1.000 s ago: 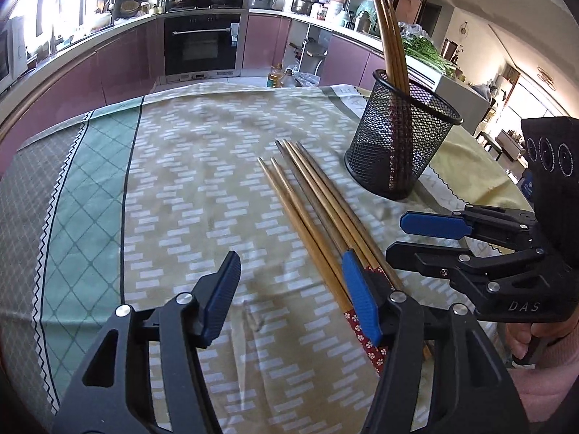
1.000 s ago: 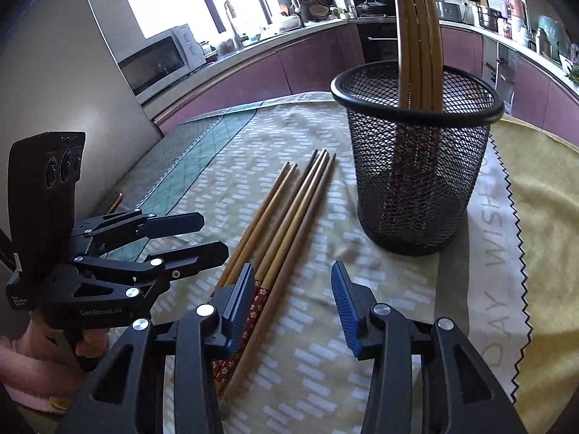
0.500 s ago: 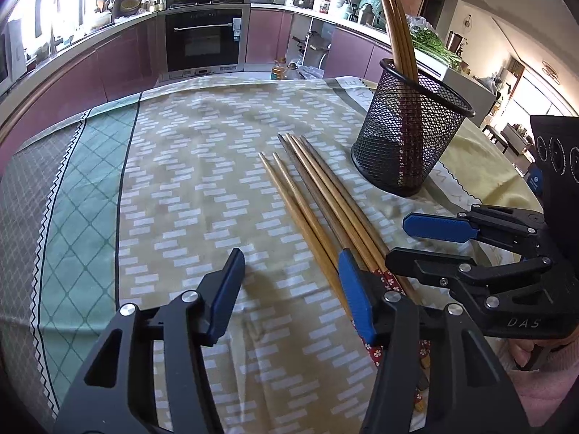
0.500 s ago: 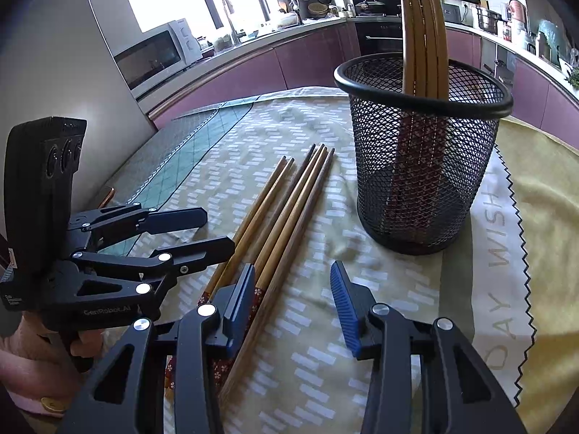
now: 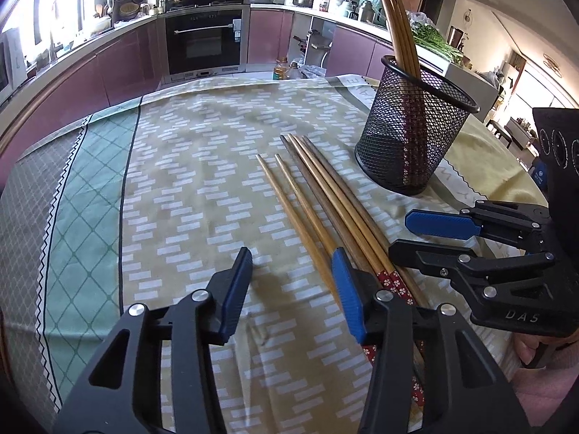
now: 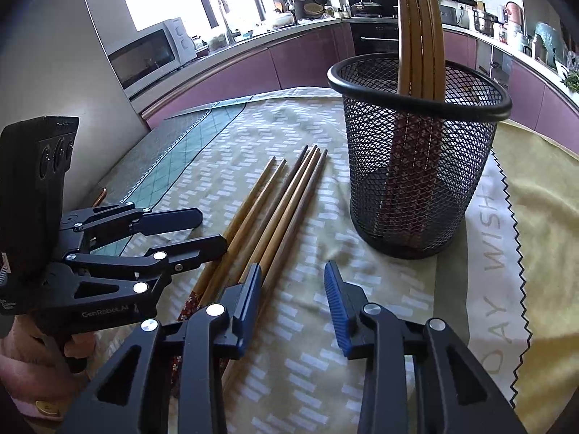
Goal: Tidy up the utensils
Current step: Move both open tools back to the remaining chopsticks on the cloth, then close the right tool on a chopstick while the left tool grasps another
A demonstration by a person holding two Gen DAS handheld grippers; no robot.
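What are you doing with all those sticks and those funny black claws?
A person is tidying chopsticks, holding a gripper in each hand. Some chopsticks already stand in the black mesh cup. Six more lie on the tablecloth. The left gripper and right gripper hover over their patterned ends, jaws closing, gripping nothing yet.

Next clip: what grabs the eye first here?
A black mesh holder stands on the patterned tablecloth with chopsticks upright in it. Beside it, loose chopsticks lie in a row, their near ends between two hand-held grippers, left and right, both closing on nothing.
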